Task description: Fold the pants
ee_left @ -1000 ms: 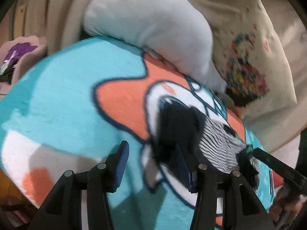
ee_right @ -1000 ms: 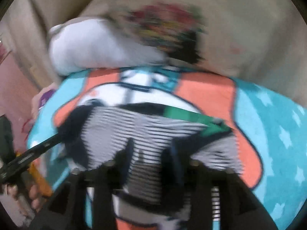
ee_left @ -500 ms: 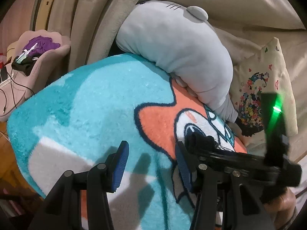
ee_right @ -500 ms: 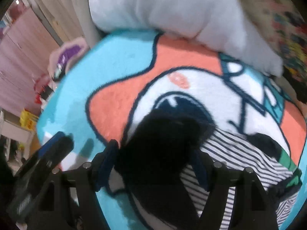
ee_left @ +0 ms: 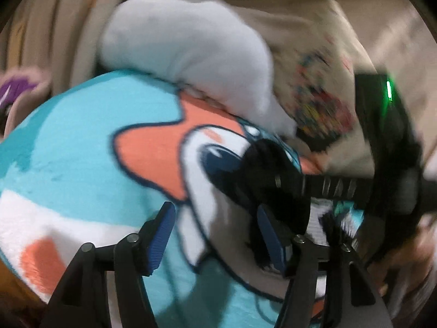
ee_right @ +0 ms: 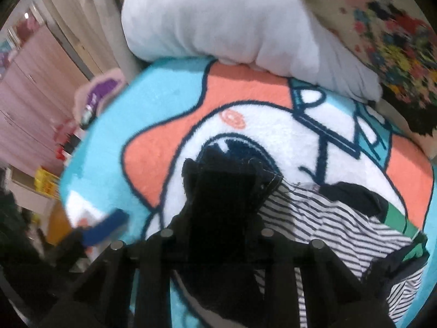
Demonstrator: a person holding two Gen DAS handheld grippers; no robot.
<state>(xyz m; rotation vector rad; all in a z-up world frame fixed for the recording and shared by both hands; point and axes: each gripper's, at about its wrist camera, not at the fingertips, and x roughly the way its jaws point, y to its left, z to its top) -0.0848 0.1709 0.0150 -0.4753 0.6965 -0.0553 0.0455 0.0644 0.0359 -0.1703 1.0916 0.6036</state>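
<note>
The pants (ee_right: pixel 327 227) are black-and-white striped with dark cuffs and a green band. They lie crumpled on a cartoon blanket (ee_right: pixel 169 98). My right gripper (ee_right: pixel 218 218) is shut on a dark end of the pants (ee_right: pixel 224 188) and holds it bunched between its fingers. In the left wrist view my left gripper (ee_left: pixel 215 237) is open and empty over the blanket (ee_left: pixel 82 142). The right gripper with its dark cloth (ee_left: pixel 273 175) reaches in just beyond the left gripper's right finger.
A grey plush pillow (ee_right: pixel 218 16) and a floral cushion (ee_right: pixel 387 35) lie at the far side of the blanket. A pink seat with purple cloth (ee_right: pixel 101 90) stands off the left edge. Pink cabinets (ee_right: pixel 30 95) are beyond it.
My right gripper has closed on the dark end of the pants and drawn it up. The left gripper stays open and has shifted slightly toward it.
</note>
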